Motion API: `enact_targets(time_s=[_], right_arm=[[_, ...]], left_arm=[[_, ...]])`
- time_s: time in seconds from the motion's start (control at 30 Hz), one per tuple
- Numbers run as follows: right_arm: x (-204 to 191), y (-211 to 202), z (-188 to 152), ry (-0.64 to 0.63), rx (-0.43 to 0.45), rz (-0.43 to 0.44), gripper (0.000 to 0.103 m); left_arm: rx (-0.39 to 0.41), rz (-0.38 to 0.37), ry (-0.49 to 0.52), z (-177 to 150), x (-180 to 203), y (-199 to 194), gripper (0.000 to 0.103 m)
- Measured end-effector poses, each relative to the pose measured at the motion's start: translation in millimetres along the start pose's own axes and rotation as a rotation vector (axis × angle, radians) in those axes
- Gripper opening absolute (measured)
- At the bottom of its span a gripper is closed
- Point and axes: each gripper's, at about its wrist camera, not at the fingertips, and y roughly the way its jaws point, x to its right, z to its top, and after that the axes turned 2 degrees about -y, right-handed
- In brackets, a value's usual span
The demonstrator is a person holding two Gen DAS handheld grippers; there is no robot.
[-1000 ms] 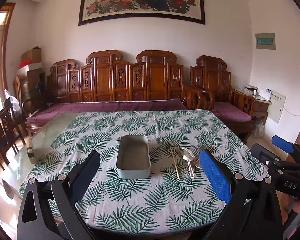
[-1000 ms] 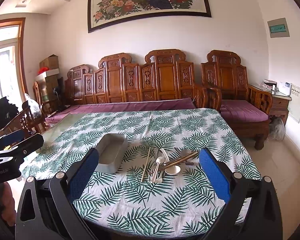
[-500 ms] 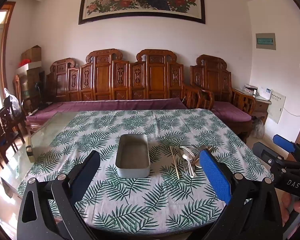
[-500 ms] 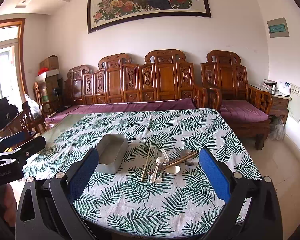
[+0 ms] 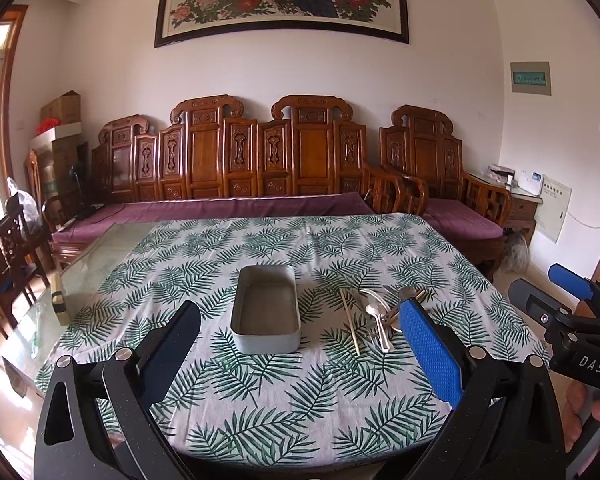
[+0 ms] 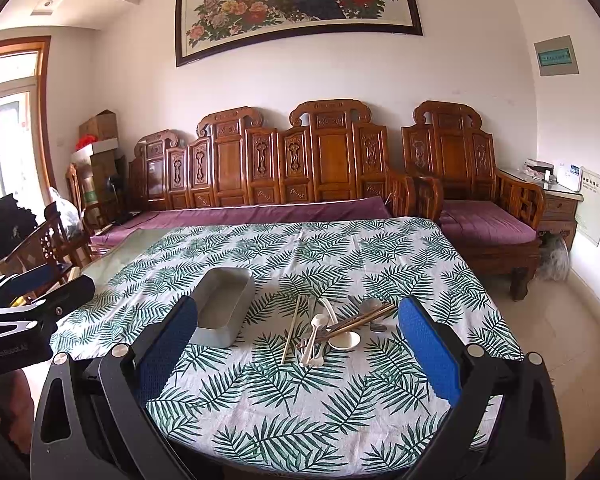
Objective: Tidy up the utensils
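a home living room, lived in. a long carved wooden bench [image 6: 300, 160] with purple cushions [image 6: 240, 214] runs along the white wall under a big framed peacock-and-peony painting [image 6: 296, 4]. a matching armchair [image 6: 472, 184] sits beside it. cardboard boxes [image 6: 100, 126] pile up by the window, and a leaf-print tablecloth [image 6: 340, 248] covers the table.

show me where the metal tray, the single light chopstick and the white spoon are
metal tray [image 5: 266, 312], left wrist view, on its inner floor.
light chopstick [image 6: 290, 330], right wrist view, mid-shaft.
white spoon [image 6: 315, 334], right wrist view, on its handle.
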Motion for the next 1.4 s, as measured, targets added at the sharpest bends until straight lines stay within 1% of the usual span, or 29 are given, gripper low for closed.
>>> enact_targets(time_s=[0.33,0.57,0.73,0.9,1.07,1.17,1.3,1.4], right_arm=[[-1,0,0,0.002,-0.002,0.000,0.100],[9,7,-3,0.017,-0.013,0.013,0.100],[15,24,-10,0.005,-0.034,0.019,0.100],[21,48,-18,-0.022,-0.069,0.042,0.099],[27,78,-24,-0.056,-0.131,0.068,0.087],[30,97,-28,-0.078,-0.172,0.078,0.082],[35,120,-33,-0.098,-0.217,0.084,0.077],[37,139,-39,-0.102,-0.257,0.110,0.070]], left_arm=[[-0.014,0.000,0.002,-1,-1,6,0.097],[-0.036,0.012,0.004,-3,-3,16,0.097],[-0.080,0.009,0.001,-11,-7,34,0.097],[-0.150,-0.004,0.031,-21,-7,62,0.097],[-0.222,-0.017,0.071,-31,-6,90,0.097],[-0.267,-0.020,0.086,-37,-4,106,0.097],[-0.298,-0.036,0.096,-41,-3,122,0.097],[-0.323,-0.041,0.095,-43,-3,133,0.097]])
